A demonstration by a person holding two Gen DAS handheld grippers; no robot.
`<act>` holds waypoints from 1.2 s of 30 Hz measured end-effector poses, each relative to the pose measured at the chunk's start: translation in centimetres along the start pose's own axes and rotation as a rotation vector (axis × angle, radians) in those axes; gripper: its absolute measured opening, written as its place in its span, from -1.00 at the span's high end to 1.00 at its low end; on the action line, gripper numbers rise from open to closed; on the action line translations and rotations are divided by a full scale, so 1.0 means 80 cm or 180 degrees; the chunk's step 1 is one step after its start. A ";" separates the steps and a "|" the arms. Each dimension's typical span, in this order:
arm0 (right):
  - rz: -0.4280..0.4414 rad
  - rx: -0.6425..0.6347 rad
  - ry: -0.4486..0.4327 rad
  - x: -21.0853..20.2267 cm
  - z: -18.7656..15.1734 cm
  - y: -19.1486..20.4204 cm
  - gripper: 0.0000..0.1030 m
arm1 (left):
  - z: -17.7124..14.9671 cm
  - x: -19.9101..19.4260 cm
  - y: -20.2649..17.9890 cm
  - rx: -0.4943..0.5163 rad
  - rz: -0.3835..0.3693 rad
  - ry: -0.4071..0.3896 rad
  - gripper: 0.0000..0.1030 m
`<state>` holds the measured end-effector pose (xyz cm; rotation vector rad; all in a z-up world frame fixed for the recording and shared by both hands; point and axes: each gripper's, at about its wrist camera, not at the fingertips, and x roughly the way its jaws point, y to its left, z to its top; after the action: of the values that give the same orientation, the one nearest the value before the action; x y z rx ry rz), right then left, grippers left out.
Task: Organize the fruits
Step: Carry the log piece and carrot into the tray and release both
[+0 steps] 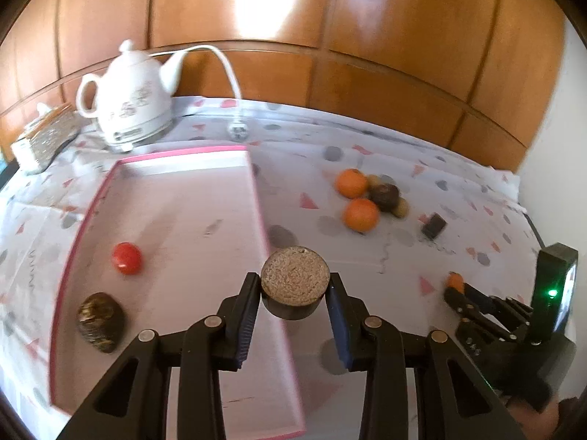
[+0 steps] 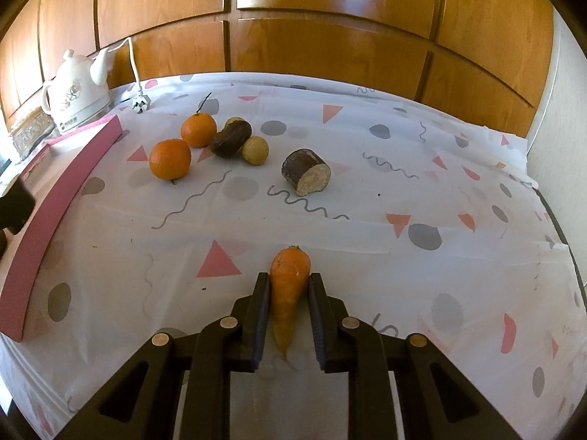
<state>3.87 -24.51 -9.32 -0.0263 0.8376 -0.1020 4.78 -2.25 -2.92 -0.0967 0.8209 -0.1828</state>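
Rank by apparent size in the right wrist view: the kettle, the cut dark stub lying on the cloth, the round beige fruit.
1. kettle, although farthest away
2. cut dark stub
3. round beige fruit, clearly the smallest

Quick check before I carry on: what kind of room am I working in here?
Most likely a home, perhaps a kitchen or dining corner: a white ceramic electric kettle with its cord, a patterned plastic tablecloth over the table, and wood-panelled cabinet doors behind it.

Pink tray (image 1: 176, 156) (red tomato (image 1: 127, 257))
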 end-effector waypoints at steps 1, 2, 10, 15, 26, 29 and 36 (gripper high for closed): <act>0.0025 0.0023 0.0023 0.000 0.002 -0.001 0.61 | 0.000 -0.002 0.006 -0.0029 0.0030 -0.0013 0.28; 0.0070 0.0044 0.0040 -0.002 0.003 0.000 0.61 | -0.001 -0.004 0.013 -0.0061 0.0070 -0.0029 0.28; 0.0489 -0.0095 -0.0064 -0.032 0.025 0.044 0.61 | -0.002 -0.012 0.050 -0.0238 0.0248 -0.0066 0.28; 0.0862 -0.0211 -0.0096 -0.048 0.042 0.082 0.61 | -0.007 -0.015 0.066 -0.0300 0.0327 -0.0055 0.28; 0.1417 -0.0469 -0.0042 -0.059 0.074 0.165 0.61 | -0.018 -0.013 0.096 -0.0482 0.0446 0.0008 0.28; 0.1487 -0.0509 -0.0041 -0.058 0.080 0.181 0.61 | -0.020 -0.013 0.102 -0.0505 0.0492 0.0000 0.28; 0.1636 -0.0489 0.0027 -0.051 0.094 0.207 0.60 | -0.021 -0.016 0.113 -0.0596 0.0551 -0.0009 0.25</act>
<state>8.05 -7.74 -2.33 0.0454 0.8367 0.4458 3.80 6.85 -4.57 -0.2009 0.8381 0.0578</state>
